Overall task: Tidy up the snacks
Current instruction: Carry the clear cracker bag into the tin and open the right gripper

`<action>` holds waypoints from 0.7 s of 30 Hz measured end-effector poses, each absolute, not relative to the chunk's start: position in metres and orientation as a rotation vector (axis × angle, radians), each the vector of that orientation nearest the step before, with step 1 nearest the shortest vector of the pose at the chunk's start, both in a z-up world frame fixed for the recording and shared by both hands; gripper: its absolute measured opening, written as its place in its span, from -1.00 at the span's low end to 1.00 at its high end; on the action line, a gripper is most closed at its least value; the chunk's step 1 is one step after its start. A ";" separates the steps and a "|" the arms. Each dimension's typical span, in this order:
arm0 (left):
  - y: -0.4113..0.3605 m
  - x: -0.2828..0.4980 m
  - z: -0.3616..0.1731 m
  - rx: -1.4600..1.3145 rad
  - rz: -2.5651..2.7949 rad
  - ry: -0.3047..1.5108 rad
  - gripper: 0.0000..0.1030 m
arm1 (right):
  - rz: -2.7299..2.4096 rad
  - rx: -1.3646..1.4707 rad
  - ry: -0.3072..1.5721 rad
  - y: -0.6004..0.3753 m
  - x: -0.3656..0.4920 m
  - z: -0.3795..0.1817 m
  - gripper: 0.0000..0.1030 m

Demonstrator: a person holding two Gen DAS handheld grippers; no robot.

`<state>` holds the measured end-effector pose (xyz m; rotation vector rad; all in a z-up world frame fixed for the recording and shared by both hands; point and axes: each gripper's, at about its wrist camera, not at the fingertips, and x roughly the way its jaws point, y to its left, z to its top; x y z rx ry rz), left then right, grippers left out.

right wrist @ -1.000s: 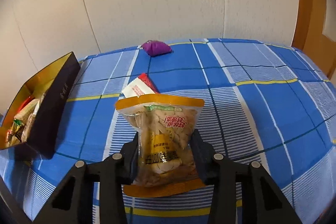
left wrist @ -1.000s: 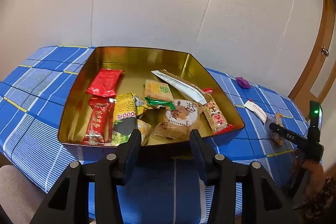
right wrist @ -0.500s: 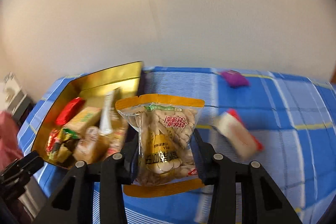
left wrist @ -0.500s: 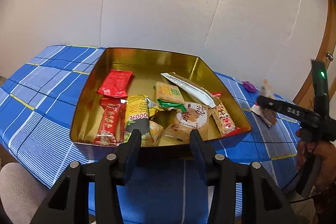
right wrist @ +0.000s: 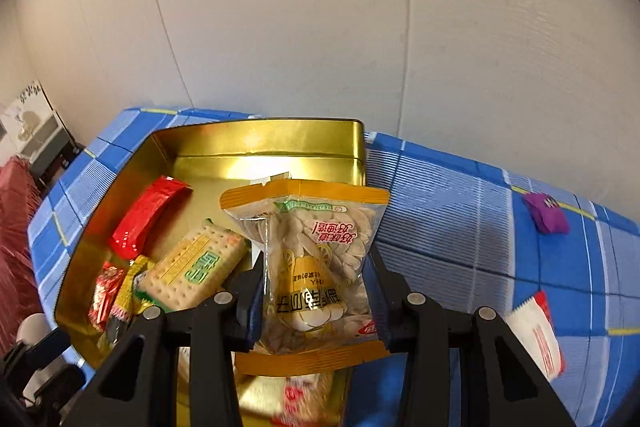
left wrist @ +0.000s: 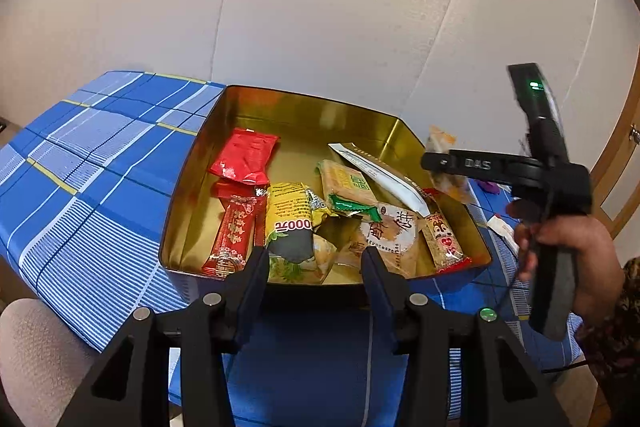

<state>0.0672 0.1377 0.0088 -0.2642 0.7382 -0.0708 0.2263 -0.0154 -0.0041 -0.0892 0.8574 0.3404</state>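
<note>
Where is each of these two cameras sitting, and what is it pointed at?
Left wrist view: rides the left claw, open and empty, looking down into the gold tin; the person's right hand shows.
Right wrist view: rides the right claw, which grips a seed packet over the tin; its own fingers show.
Shared: tin, red wrapper, checked cloth.

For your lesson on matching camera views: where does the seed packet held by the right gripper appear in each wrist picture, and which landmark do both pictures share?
Left wrist view: the seed packet is at the right, blurred, clamped in the right gripper above the tin's right edge.
Right wrist view: the packet stands bottom centre between the black fingers.
Shared landmark: the gold tin.
</note>
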 end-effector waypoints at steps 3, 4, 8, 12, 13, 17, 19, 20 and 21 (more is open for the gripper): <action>0.141 0.067 0.008 -0.274 -0.067 0.738 -0.06 | 0.322 -0.127 0.853 -0.007 0.237 -0.007 -0.13; 0.141 0.067 0.008 -0.275 -0.065 0.739 -0.06 | 0.320 -0.141 0.852 -0.003 0.241 -0.007 -0.13; 0.142 0.068 0.007 -0.278 -0.067 0.741 -0.06 | 0.308 -0.165 0.856 0.005 0.252 -0.007 -0.10; 0.139 0.067 0.007 -0.273 -0.074 0.741 -0.06 | 0.306 -0.192 0.857 0.010 0.258 -0.011 -0.05; 0.139 0.068 0.007 -0.272 -0.076 0.743 -0.06 | 0.303 -0.202 0.855 0.011 0.258 -0.012 -0.01; 0.137 0.067 0.007 -0.269 -0.080 0.740 -0.06 | 0.316 -0.176 0.847 0.007 0.253 -0.012 0.10; 0.136 0.066 0.007 -0.265 -0.082 0.741 -0.06 | 0.321 -0.142 0.829 0.003 0.247 -0.009 0.35; 0.136 0.067 0.007 -0.263 -0.083 0.741 -0.06 | 0.315 -0.126 0.812 0.000 0.244 -0.008 0.42; 0.135 0.066 0.008 -0.261 -0.082 0.741 -0.06 | 0.310 -0.115 0.799 -0.002 0.242 -0.006 0.42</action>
